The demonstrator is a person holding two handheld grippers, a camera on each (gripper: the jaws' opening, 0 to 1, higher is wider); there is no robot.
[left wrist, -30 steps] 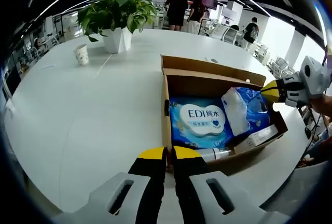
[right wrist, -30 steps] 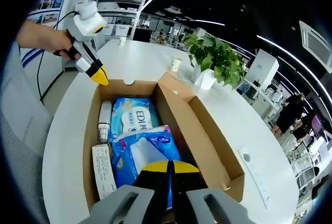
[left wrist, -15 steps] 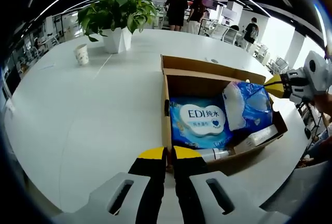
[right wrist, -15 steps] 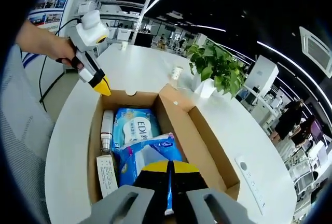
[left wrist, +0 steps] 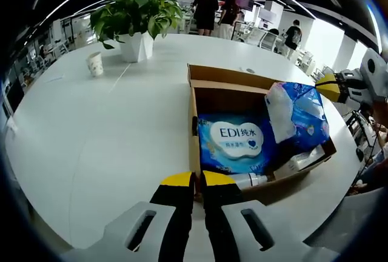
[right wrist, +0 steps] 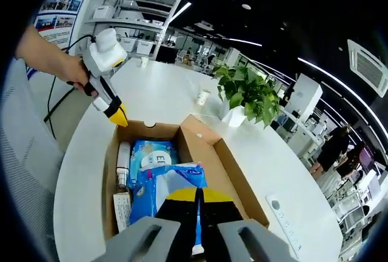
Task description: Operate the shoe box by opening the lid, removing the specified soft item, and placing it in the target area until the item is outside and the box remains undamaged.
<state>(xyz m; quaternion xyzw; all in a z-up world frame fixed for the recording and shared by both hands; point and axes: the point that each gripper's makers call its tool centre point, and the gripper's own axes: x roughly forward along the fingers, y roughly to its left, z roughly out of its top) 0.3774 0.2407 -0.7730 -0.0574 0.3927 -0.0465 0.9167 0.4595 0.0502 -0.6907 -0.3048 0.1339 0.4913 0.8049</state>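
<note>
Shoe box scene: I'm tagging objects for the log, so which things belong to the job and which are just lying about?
Job:
- shoe box, open
- blue soft pack, lifted above the box, right gripper shut on it
- left gripper, by the box's edge

Lying about:
- EDI wipes pack, bottle and carton, in the box
- plant
- paper cup
- remote
- table

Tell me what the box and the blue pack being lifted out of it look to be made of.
The box: plain brown corrugated cardboard, matte, with raw flap edges. The blue pack held by the right gripper: seemingly thin glossy plastic film, since it crinkles and catches highlights; contents look soft, probably tissues or wipes.
</note>
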